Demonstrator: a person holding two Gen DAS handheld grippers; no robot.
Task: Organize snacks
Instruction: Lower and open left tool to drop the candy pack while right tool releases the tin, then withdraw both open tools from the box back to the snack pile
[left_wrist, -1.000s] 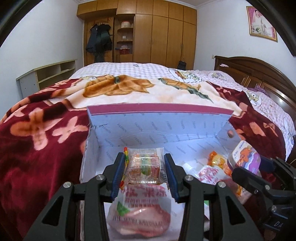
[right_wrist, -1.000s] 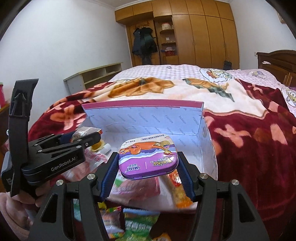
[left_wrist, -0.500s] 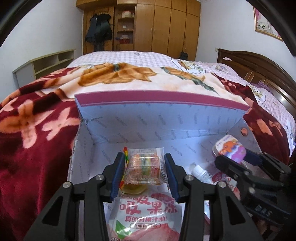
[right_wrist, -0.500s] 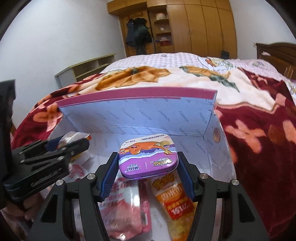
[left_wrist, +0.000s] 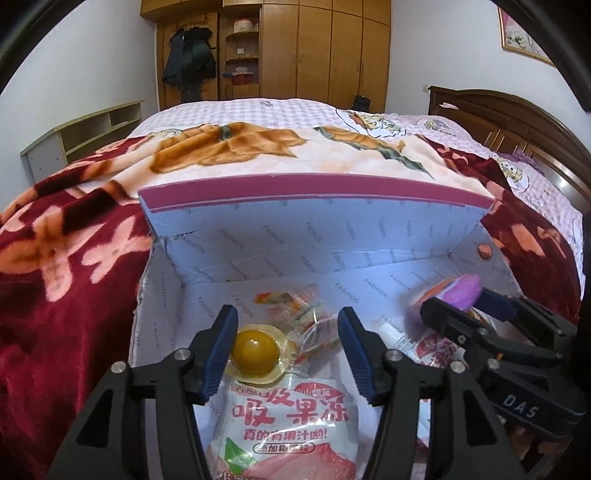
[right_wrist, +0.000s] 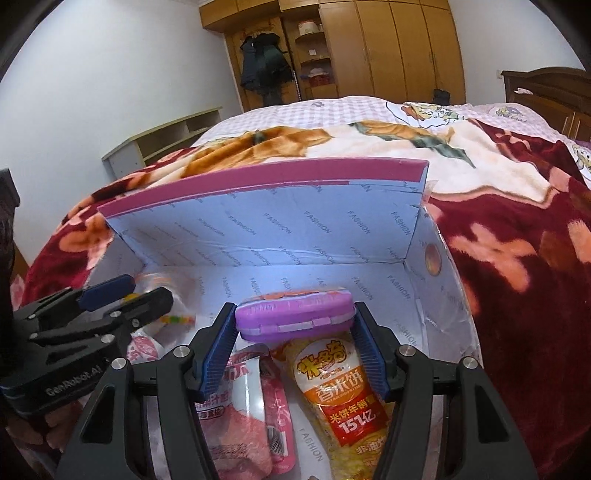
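Observation:
A pale blue open box (left_wrist: 314, 240) with a magenta rim lies on the bed and holds snacks. My left gripper (left_wrist: 288, 349) is open inside it; a clear candy packet (left_wrist: 308, 325) lies blurred on the box floor between the fingers, free of them. Below it lie a yellow jelly cup (left_wrist: 256, 349) and a pink jelly pouch (left_wrist: 291, 417). My right gripper (right_wrist: 293, 343) is shut on a purple mint tin (right_wrist: 295, 317), held low over the box floor, above a yellow rice-cracker bag (right_wrist: 343, 402) and pink pouches (right_wrist: 240, 424). The tin also shows in the left wrist view (left_wrist: 456, 295).
The box (right_wrist: 277, 229) rests on a red and cream floral blanket (left_wrist: 74, 258). A wooden headboard (left_wrist: 517, 118) is at right, wardrobes (left_wrist: 325, 48) at the back, and a low grey shelf (left_wrist: 81, 133) at left.
My left gripper has opened and let go of the candy packet, which dropped onto the box floor. My right gripper has lowered and tilted the mint tin further into the box.

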